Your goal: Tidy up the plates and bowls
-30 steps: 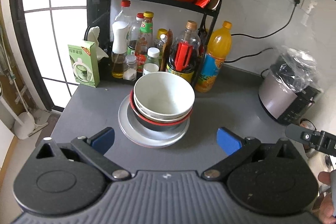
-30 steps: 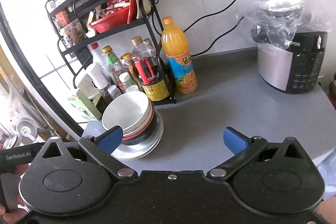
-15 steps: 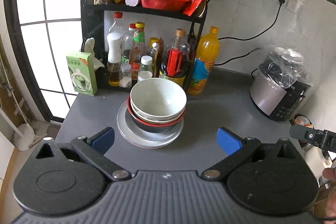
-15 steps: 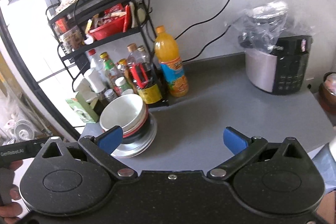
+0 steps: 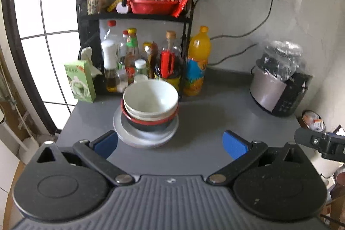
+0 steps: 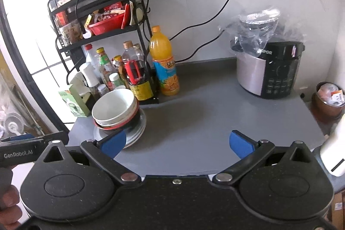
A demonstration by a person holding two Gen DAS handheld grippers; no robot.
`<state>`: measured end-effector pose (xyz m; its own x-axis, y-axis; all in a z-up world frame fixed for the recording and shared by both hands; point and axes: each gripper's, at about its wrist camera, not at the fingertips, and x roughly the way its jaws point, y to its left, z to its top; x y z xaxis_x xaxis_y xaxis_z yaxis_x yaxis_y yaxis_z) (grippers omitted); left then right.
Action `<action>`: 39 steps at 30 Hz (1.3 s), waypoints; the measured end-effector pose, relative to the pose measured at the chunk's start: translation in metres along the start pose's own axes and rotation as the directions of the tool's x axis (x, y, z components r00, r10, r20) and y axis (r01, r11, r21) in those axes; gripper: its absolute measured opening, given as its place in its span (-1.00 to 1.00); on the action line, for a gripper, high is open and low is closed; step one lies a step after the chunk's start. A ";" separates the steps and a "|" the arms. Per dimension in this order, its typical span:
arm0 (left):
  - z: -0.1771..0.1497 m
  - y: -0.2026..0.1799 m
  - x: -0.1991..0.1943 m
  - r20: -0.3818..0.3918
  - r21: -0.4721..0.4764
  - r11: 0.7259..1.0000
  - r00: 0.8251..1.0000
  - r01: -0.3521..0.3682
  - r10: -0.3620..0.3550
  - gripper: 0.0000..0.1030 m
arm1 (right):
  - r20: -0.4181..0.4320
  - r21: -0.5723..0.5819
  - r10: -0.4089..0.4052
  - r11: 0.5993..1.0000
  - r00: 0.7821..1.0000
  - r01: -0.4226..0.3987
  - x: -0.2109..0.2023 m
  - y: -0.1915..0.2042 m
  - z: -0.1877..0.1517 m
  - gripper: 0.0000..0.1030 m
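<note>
A stack of white bowls (image 5: 150,98) sits in a black bowl with a red rim (image 5: 148,122) on grey plates (image 5: 146,137), at the left of the grey counter (image 5: 204,113). The same stack of bowls (image 6: 115,108) shows at the left in the right wrist view, on the plates (image 6: 137,133). My left gripper (image 5: 170,144) is open and empty, held back from the stack near the counter's front edge. My right gripper (image 6: 176,143) is open and empty, to the right of the stack above the counter's front edge.
A black rack (image 5: 138,18) with bottles and a red basket stands behind the stack. An orange juice bottle (image 6: 163,61) stands beside it. A green box (image 5: 79,81) is at the left. A rice cooker (image 6: 269,70) under plastic sits at the back right.
Both grippers have drawn back and up from the stack, so the bowls look smaller and farther. The stack has not moved. Both grippers stay open.
</note>
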<state>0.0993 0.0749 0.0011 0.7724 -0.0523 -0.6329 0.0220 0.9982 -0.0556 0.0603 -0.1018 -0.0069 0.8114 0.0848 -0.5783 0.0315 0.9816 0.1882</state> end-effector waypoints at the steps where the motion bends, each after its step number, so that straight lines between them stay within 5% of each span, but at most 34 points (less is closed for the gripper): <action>1: -0.003 -0.002 -0.001 -0.001 0.007 1.000 1.000 -0.004 0.004 1.00 | -0.001 0.005 0.000 1.000 1.000 0.000 -0.001 -0.001 -0.003 1.00; 15: -0.027 -0.022 -0.035 -0.010 0.023 0.996 0.996 -0.085 0.085 1.00 | -0.021 -0.019 -0.012 1.000 1.000 0.012 -0.025 -0.012 -0.019 1.00; 39: -0.029 -0.049 -0.041 0.014 0.064 0.996 0.998 -0.063 0.063 1.00 | -0.007 -0.033 -0.042 0.999 0.999 0.042 -0.038 -0.034 -0.019 1.00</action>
<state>0.0483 0.0274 0.0071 0.7810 0.0106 -0.6245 0.0138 0.9993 0.0342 0.0169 -0.1355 -0.0069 0.8053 0.0447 -0.5911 0.0458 0.9895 0.1373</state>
